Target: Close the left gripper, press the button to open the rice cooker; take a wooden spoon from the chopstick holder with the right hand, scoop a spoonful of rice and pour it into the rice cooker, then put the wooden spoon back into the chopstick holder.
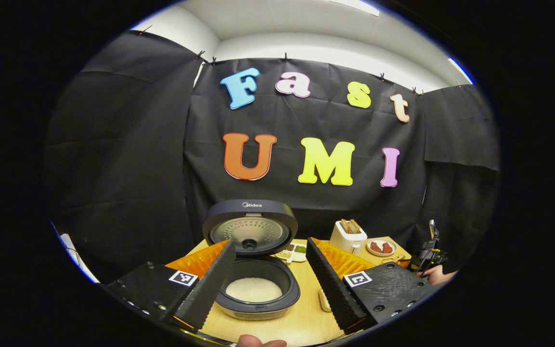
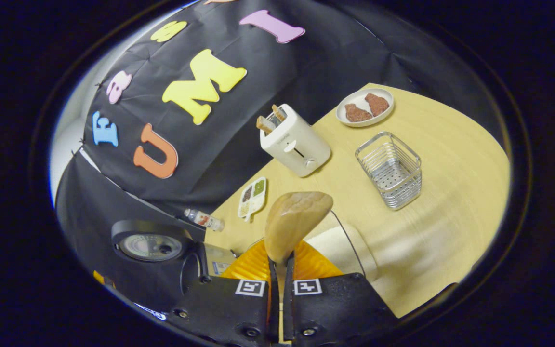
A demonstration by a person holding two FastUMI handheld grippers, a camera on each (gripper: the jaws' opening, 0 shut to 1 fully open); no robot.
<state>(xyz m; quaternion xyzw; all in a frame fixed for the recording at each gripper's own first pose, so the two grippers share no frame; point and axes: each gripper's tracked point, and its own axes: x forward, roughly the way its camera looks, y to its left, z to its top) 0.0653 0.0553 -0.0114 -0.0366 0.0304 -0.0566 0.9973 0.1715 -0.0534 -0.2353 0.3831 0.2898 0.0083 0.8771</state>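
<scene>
The rice cooker (image 1: 258, 301) stands with its lid (image 1: 250, 226) raised, and white rice lies in its inner pot. My left gripper (image 1: 270, 284) is open, one finger on each side of the pot, close in front of it. My right gripper (image 2: 280, 264) is shut on the handle of the wooden spoon (image 2: 297, 217), whose bowl sticks up above the table. Below the spoon sits a white container of rice (image 2: 340, 246). The wire chopstick holder (image 2: 392, 168) stands to the right, apart from the spoon. The cooker lid (image 2: 150, 246) appears at the left of the right gripper view.
A white toaster (image 2: 294, 140) with bread, a plate (image 2: 339, 112) of meat pieces and a divided seasoning dish (image 2: 252, 196) stand along the back. A small bottle (image 2: 205, 220) lies near the cooker. The wooden table (image 2: 451, 193) has free room at the right.
</scene>
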